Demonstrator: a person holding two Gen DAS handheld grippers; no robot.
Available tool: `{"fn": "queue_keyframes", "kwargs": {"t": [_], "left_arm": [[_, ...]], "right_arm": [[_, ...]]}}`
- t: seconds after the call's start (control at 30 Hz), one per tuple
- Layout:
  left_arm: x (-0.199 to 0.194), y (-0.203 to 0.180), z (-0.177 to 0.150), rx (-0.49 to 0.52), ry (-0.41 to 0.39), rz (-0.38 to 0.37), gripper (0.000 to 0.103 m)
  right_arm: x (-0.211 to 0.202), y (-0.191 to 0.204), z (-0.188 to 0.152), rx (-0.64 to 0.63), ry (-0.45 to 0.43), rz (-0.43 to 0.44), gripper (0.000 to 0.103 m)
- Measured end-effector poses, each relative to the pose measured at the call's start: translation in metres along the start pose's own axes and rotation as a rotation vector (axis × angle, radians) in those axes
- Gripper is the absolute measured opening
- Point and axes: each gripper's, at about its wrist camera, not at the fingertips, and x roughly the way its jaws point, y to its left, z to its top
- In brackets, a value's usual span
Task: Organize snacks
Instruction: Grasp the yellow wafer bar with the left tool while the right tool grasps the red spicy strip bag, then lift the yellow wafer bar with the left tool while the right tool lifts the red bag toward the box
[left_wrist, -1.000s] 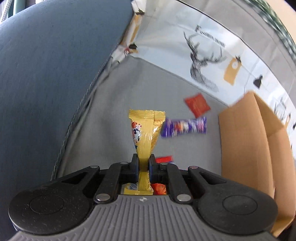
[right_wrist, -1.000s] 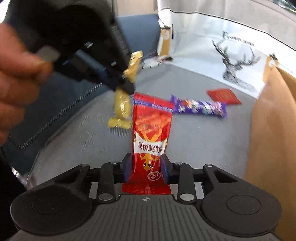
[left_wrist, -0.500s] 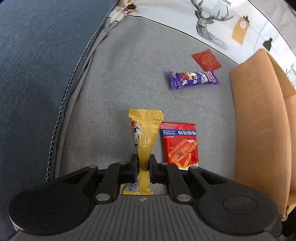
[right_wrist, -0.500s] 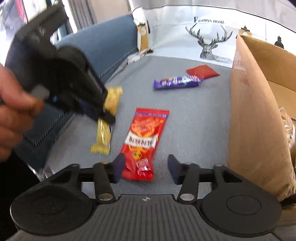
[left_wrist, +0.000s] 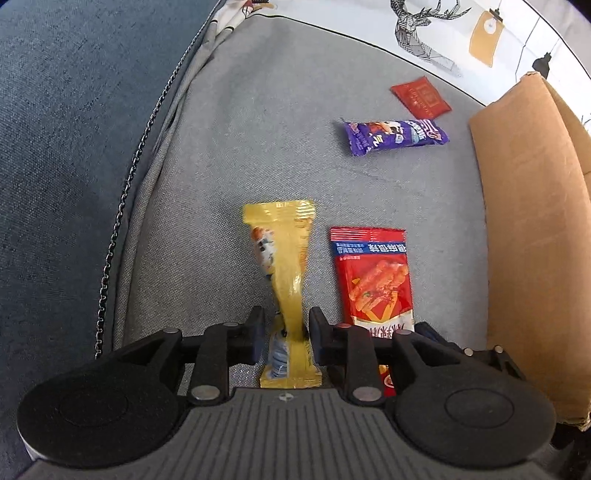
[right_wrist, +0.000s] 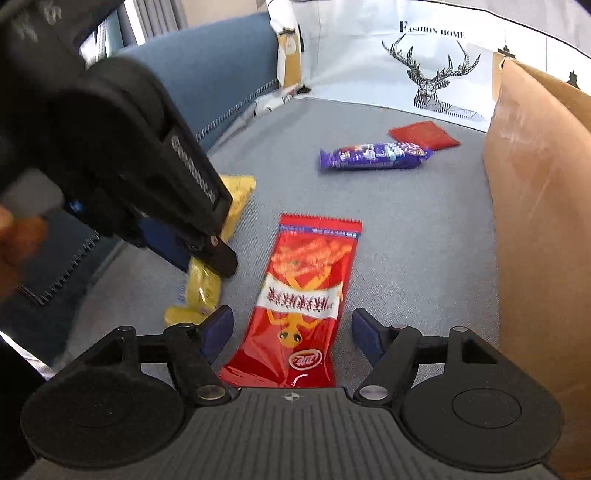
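Observation:
A yellow snack packet (left_wrist: 286, 266) lies on the grey sofa seat between the fingers of my left gripper (left_wrist: 286, 326), whose jaws stand a little apart around it. It also shows in the right wrist view (right_wrist: 207, 284), partly hidden by the left gripper (right_wrist: 207, 254). A red snack packet (right_wrist: 303, 295) lies flat on the seat next to it, between the wide-open jaws of my right gripper (right_wrist: 291, 332); it also shows in the left wrist view (left_wrist: 373, 280).
A purple snack bar (left_wrist: 395, 134) (right_wrist: 373, 157) and a small red sachet (left_wrist: 419, 96) (right_wrist: 424, 134) lie farther back. A cardboard box (left_wrist: 532, 229) (right_wrist: 543, 206) stands at the right. A blue armrest (left_wrist: 66, 147) rises at the left; a deer-print cushion (right_wrist: 432, 70) is behind.
My right gripper opened and left the red packet on the seat. My left gripper lowered the yellow packet beside it and its jaws parted.

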Motion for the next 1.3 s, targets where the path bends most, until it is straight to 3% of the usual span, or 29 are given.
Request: {"fn": "queue_keyframes", "kwargs": {"t": [0.03,0.1,0.13,0.27,0.87,1.07,1.3], "left_arm": [[0.001,0.000,0.001,-0.003,0.002,-0.002,0.028],[0.003,0.000,0.001,-0.003,0.006,-0.003,0.028],[0.004,0.000,0.002,-0.003,0.009,-0.001,0.028],[0.005,-0.001,0.002,0.006,0.011,0.007,0.028],[0.006,-0.001,0.003,0.011,0.014,0.012,0.028],[0.003,-0.004,0.002,0.024,0.006,0.010,0.013],[-0.021,-0.001,-0.004,0.021,-0.076,-0.021,0.012]], "right_arm": [[0.001,0.002,0.000,-0.015,0.002,-0.009,0.073],[0.000,0.001,0.000,-0.022,-0.004,-0.027,0.062],[-0.001,0.000,0.001,-0.022,-0.009,-0.038,0.051],[-0.004,-0.008,0.002,0.008,-0.018,-0.056,0.046],[-0.008,-0.015,0.004,0.037,-0.025,-0.094,0.045],[-0.019,-0.014,0.006,0.022,-0.055,-0.095,0.044],[-0.063,-0.010,0.019,-0.025,-0.162,-0.081,0.044]]}}
